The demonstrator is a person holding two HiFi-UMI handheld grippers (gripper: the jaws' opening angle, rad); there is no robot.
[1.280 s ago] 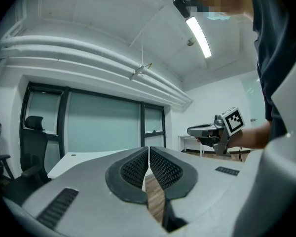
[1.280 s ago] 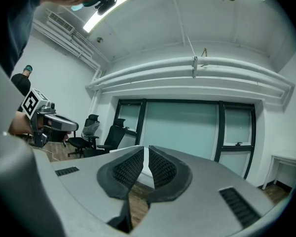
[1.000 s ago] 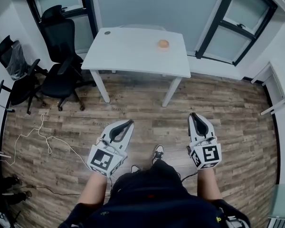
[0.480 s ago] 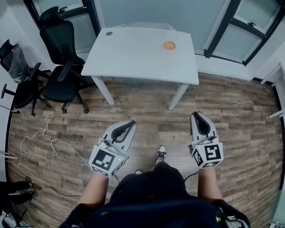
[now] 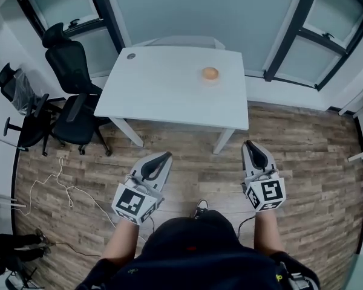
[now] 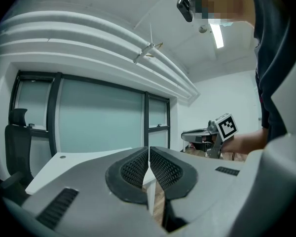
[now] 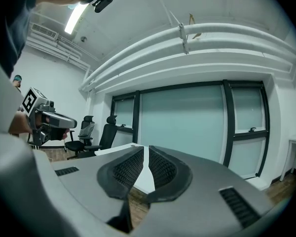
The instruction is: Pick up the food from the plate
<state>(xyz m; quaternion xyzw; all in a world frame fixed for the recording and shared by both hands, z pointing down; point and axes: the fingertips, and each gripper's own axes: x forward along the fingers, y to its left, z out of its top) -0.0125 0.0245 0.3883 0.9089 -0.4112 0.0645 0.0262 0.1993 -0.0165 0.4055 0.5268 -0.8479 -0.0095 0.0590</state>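
An orange round piece of food [image 5: 210, 72] sits on a small white plate [image 5: 210, 80] toward the far right of a white table [image 5: 169, 89]. Both grippers hang well short of the table, over the wood floor. My left gripper [image 5: 165, 156] is shut and empty, its pads together in the left gripper view [image 6: 148, 168]. My right gripper [image 5: 248, 144] is shut and empty too, pads meeting in the right gripper view [image 7: 146, 169]. The table top [image 6: 84, 159] shows beyond the left gripper's jaws.
Black office chairs [image 5: 69, 95] stand left of the table. A white cable [image 5: 54, 186] lies on the floor at the left. Glass walls with dark frames [image 5: 296, 35] run behind the table. The other gripper [image 6: 221, 132] shows at the right of the left gripper view.
The table has come nearer and lower in the head view as the person steps toward it. Both grippers stay shut in the same pose.
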